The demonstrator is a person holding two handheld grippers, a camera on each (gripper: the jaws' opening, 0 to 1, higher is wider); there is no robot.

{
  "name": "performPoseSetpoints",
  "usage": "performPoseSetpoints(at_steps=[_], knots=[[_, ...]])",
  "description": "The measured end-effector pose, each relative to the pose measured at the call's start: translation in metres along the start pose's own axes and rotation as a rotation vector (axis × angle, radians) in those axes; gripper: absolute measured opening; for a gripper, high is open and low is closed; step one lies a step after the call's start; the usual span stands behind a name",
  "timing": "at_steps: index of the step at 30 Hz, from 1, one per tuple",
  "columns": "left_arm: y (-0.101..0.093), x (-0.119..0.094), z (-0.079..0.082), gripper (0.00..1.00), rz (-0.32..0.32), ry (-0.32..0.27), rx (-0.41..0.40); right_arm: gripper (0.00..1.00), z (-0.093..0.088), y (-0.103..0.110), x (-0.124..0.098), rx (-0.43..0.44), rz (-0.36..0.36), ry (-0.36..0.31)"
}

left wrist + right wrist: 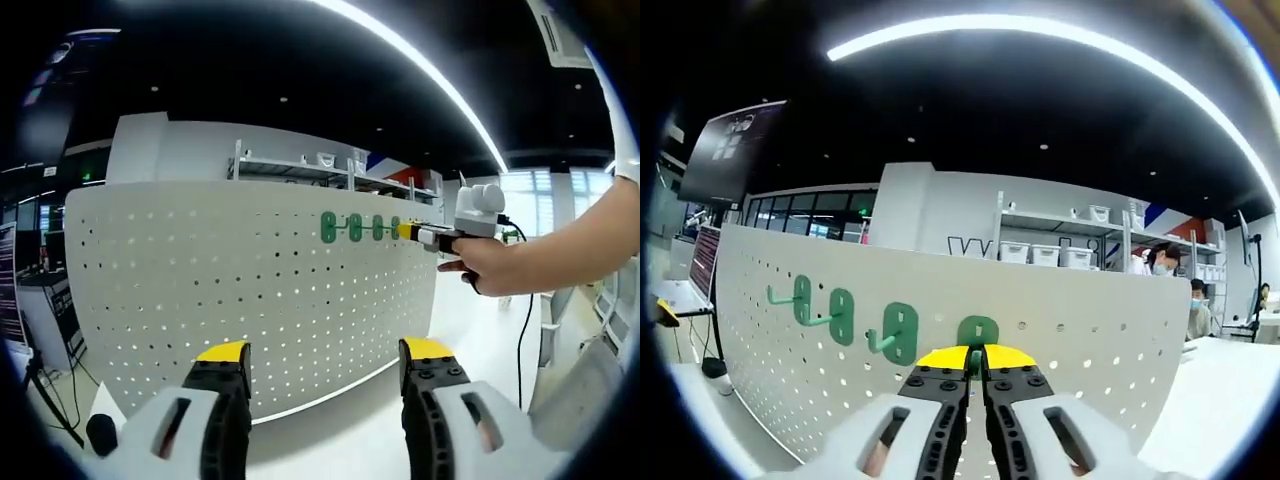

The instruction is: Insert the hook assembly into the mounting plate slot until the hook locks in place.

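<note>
Right gripper (977,365) clamped on a green hook (978,331), hook's plate flat against the white pegboard (1070,330) near its top edge, dead ahead of the jaws. Three more green hooks (899,333) in a row to its left, prongs sticking out from the board. Push axis: straight into the board along the jaws. Left gripper (324,372) open, empty, well back from the board. Locked or not: cannot tell.

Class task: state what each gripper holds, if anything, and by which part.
The right gripper is shut on a green hook at the pegboard, gripping its front prong. The left gripper is open, holding nothing.
</note>
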State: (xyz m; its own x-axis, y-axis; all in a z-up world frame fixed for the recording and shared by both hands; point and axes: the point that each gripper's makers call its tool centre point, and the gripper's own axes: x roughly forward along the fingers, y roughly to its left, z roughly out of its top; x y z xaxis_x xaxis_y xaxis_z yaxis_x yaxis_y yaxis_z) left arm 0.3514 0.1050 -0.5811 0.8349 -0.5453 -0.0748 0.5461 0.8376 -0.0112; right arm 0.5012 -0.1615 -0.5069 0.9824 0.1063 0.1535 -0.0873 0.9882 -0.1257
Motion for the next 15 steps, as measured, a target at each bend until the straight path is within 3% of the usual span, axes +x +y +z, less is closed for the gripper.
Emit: performPoseSetpoints(at_steps=[11, 15], knots=[[0.0008, -0.001, -0.0003, 0.62, 0.002, -0.001, -0.006, 0.04, 0.0016, 0.001, -0.002, -0.005, 0.033, 0.023], [-0.0003, 0.0, -0.0001, 0.62, -0.002, 0.0, -0.003, 0.11, 0.0023, 0.0015, -0.0034, -0.006, 0.057, 0.024]])
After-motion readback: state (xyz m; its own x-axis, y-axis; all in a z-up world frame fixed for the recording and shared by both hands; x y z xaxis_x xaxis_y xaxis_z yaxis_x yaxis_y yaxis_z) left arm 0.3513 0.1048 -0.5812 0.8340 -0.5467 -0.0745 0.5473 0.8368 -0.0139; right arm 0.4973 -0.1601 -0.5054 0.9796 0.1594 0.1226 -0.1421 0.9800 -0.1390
